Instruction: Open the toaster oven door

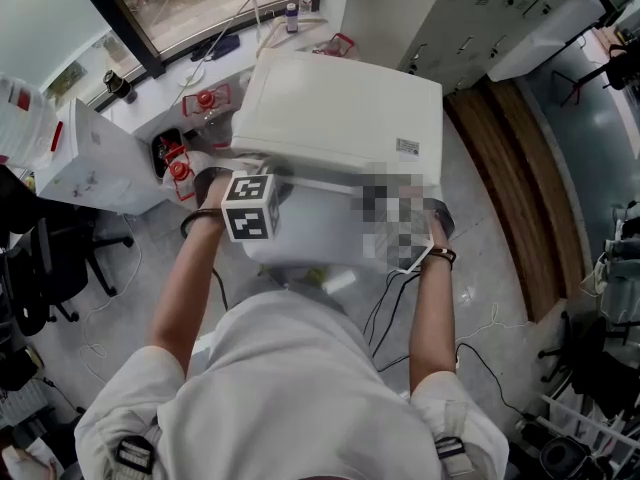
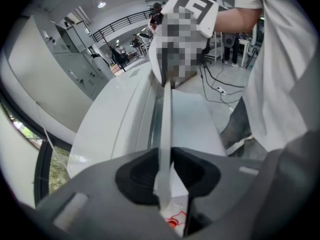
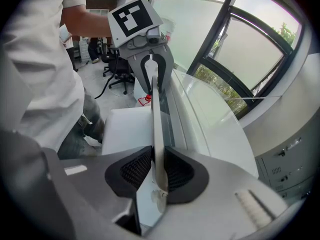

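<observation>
The boxy white toaster oven (image 1: pixel 340 108) sits at the right end of the window counter (image 1: pixel 140 118), with its door (image 1: pixel 315 230) facing the person. Its slim, smooth handle (image 2: pixel 165 124) runs left to right. The left gripper (image 2: pixel 164 171) and right gripper (image 3: pixel 158 171) each clamp one end.

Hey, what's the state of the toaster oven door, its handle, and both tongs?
toaster oven door: seems slightly ajar at the top, hard to confirm
door handle: gripped by both tongs
left tongs: shut on the door handle
right tongs: shut on the door handle
</observation>
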`<action>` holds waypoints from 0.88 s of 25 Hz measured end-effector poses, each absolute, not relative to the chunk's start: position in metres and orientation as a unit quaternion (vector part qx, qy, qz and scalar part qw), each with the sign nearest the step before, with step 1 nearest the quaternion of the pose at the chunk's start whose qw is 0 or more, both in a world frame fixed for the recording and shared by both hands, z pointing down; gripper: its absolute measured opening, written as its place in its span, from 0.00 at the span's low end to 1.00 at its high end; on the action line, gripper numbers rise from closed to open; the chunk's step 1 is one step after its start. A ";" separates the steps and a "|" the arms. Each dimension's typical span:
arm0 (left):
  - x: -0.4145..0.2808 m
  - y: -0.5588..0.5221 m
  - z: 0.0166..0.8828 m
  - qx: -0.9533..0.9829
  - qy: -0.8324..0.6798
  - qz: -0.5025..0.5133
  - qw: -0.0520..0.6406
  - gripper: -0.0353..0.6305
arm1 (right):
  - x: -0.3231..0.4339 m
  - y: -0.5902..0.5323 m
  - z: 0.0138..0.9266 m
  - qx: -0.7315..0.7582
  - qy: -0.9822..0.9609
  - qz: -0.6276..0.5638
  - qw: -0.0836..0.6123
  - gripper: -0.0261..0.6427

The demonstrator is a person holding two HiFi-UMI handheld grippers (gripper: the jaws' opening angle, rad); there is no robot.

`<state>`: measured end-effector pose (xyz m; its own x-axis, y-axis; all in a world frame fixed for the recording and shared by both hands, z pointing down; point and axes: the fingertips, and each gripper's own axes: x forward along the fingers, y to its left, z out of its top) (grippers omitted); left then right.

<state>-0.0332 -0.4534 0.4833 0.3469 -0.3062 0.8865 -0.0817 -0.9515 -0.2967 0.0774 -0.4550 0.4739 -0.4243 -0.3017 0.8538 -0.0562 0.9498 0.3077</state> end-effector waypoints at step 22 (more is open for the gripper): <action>-0.033 -0.430 0.489 -0.809 0.167 -0.551 0.118 0.19 | 0.077 -0.426 0.481 0.120 -0.836 -0.153 0.514 0.15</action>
